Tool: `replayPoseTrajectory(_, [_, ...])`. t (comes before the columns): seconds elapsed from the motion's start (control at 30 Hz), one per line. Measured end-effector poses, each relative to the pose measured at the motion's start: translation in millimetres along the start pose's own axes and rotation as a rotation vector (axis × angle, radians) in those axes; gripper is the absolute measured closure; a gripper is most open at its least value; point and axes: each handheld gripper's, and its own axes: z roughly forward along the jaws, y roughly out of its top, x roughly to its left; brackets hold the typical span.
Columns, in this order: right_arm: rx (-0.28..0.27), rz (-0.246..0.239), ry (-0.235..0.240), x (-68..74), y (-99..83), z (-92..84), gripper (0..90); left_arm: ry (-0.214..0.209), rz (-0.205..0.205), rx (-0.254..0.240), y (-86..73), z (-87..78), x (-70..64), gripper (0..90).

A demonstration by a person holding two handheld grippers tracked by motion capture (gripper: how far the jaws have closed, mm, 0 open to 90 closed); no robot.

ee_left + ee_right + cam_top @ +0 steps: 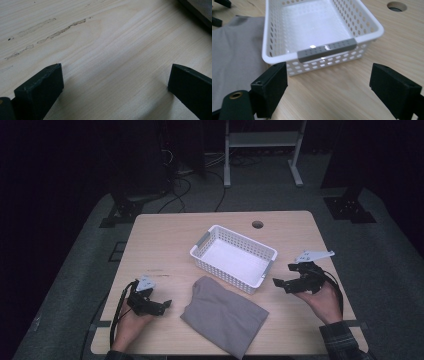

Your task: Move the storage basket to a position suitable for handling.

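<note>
A folded grey cloth (224, 316) lies flat on the near middle of the wooden bench (165, 232), one corner just short of the bench's front edge. Just behind it, touching or nearly touching its far edge, a white perforated basket (202, 246) sits at an angle, empty, with a grey handle strip on each short end. In the right gripper view the nearer handle faces the camera and the cloth spreads along the basket's left side. The right gripper (283, 275), held in a hand at the bench's right side, points toward that end of the basket, near it but apart; its jaws stand wide with nothing between them. The left gripper (167, 304) rests low at the bench's left, aimed toward the cloth and clear of it; its jaws too are spread wide over bare wood, where pale scuff marks (60, 30) streak the grain. A round cable hole (257, 224) sits in the bench beyond the basket.
</note>
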Motion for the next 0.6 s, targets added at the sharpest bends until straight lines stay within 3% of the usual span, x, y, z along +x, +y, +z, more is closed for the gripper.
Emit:
replayPoseTrajectory(0.23, [-0.016, -0.023, 0.048, 11.3, 14.9, 8.3, 16.7, 0.0, 0.0, 0.0, 0.0, 0.0, 0.0, 0.0])
replayPoseTrajectory(0.6, [-0.022, -0.08, 0.124, 31.7, 32.2, 29.0, 31.5, 0.0, 0.0, 0.0, 0.0, 0.0, 0.0, 0.0])
